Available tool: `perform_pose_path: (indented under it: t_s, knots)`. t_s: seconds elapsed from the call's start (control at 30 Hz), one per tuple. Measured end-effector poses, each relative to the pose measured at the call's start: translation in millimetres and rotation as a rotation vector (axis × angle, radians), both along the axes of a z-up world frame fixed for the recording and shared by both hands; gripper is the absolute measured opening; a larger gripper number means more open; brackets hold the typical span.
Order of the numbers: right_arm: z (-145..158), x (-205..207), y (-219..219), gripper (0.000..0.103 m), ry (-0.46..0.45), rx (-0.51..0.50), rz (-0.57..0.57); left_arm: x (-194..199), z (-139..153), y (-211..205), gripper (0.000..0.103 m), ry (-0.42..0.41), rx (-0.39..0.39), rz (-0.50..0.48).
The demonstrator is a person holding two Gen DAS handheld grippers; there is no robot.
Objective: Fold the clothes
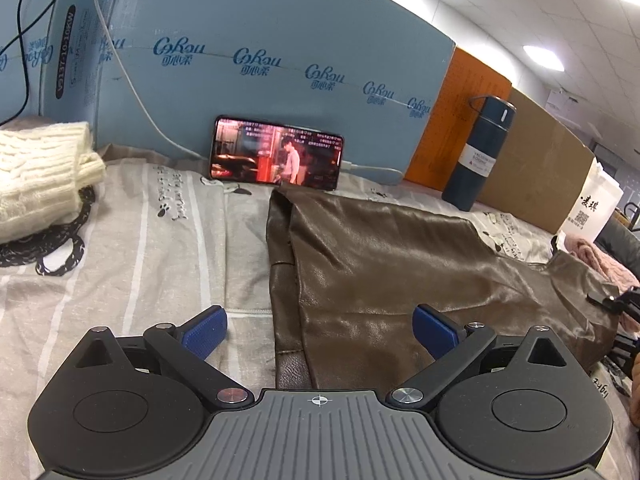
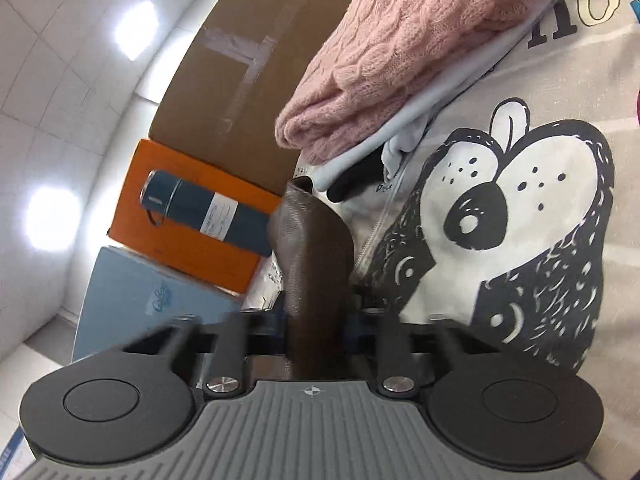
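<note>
A brown leather garment (image 1: 384, 264) lies spread on the grey printed bedsheet (image 1: 160, 248). My left gripper (image 1: 320, 330) is open with blue pads, hovering over the garment's near left edge and holding nothing. My right gripper (image 2: 316, 328) is shut on a fold of the brown leather garment (image 2: 312, 248), which sticks up between its fingers. The right gripper's black frame (image 1: 624, 304) shows at the garment's far right edge in the left wrist view.
A phone (image 1: 276, 154) playing video leans on a blue board (image 1: 280, 40). A dark blue flask (image 1: 480, 152) stands by orange and brown cardboard. A cream knit (image 1: 40, 168) lies left. A pink knit (image 2: 400, 48) on a pale garment lies by the right gripper.
</note>
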State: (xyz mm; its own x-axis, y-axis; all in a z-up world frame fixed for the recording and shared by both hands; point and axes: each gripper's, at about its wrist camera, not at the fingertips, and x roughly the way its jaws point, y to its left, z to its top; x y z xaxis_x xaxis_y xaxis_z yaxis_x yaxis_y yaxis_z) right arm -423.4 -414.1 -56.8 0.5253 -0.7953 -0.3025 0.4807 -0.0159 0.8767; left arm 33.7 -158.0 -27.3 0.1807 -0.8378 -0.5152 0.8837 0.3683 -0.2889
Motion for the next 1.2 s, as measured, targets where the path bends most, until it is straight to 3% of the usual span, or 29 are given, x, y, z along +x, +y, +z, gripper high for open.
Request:
perform_pose_path:
  t_s: [0.33, 0.43, 0.57, 0.7, 0.9, 1.2]
  knots:
    - [28, -31, 54, 0.008, 0.02, -0.118, 0.029, -3, 1, 0, 0.1, -0.008, -0.028, -0.065]
    - [33, -40, 53, 0.008, 0.073, -0.109, -0.054, -7, 2, 0, 0.1, -0.031, -0.024, -0.064]
    - [38, -38, 45, 0.008, 0.065, -0.123, -0.084, -13, 2, -2, 0.1, -0.083, 0.0, -0.045]
    - [57, -17, 45, 0.008, 0.051, -0.232, -0.023, -19, 0, -7, 0.1, -0.142, 0.056, -0.031]
    - [88, 36, 45, 0.008, 0.051, -0.339, 0.117, -21, -3, -13, 0.101, -0.156, 0.091, -0.06]
    - [92, 135, 39, 0.008, 0.049, -0.335, 0.389, -21, -4, -12, 0.101, -0.143, 0.085, -0.064]
